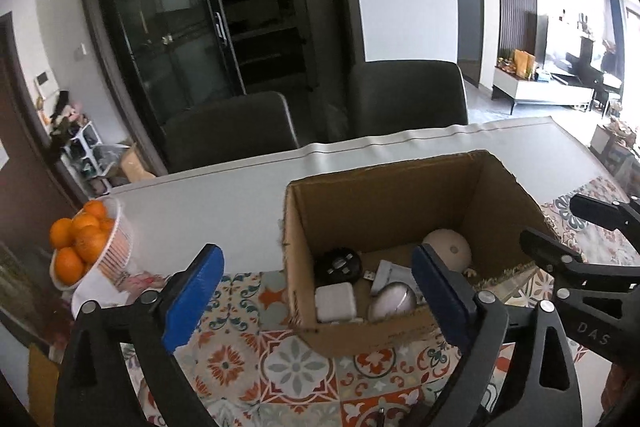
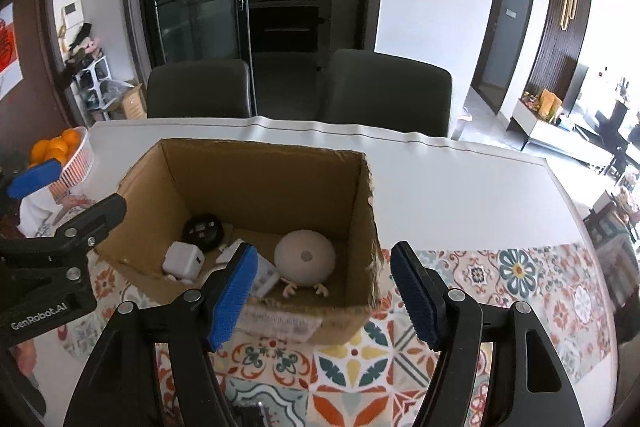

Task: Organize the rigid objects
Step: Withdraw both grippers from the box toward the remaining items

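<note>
Left tool spread wide, empty; right tool likewise.

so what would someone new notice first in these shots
Probably the open cardboard box mid-table on the patterned tile mat, holding a beige round gadget, white charger cube and black round device. Next, the basket of oranges at the table's left edge.
</note>
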Demonstrator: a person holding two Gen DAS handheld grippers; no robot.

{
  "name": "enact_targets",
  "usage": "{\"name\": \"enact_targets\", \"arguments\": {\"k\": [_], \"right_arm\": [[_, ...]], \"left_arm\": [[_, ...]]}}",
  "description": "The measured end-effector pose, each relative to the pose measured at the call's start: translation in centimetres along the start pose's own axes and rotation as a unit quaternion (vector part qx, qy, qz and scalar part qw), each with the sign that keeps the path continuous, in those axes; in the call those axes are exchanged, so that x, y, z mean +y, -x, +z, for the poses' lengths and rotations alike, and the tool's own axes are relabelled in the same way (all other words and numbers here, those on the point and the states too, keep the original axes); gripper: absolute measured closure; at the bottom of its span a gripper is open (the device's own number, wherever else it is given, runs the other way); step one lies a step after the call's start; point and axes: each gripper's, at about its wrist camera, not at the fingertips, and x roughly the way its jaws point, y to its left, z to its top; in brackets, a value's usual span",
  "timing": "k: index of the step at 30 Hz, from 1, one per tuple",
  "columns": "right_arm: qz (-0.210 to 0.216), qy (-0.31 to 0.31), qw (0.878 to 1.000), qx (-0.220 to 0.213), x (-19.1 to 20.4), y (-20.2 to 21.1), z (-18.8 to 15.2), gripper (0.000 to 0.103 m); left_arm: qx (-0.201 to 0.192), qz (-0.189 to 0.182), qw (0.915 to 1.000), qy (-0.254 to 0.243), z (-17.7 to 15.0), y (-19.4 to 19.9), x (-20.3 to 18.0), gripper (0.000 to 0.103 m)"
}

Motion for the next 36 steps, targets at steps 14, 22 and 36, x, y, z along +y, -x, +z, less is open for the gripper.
{"name": "enact_targets", "arguments": {"k": [14,22,36], "right_arm": [[0.006,0.005,1.0,-0.016,1.1,4.8,-3.4,0.031],[0.018,0.012,1.0,-0.008,1.4,6.1,-5.8,0.031],[0.054,0.022,0.997,0.04,2.7,4.7,-9.9,0.031]], "left_arm": [[-0.013,0.027,0.9995,0.006,-3.4,4.6,0.3,0.0],[-0.005,0.032,0.9994,0.014,-5.8,6.0,0.0,0.0],[0.056,0.028,0.9976,0.03,-10.2,5.0,0.0,0.0]]}}
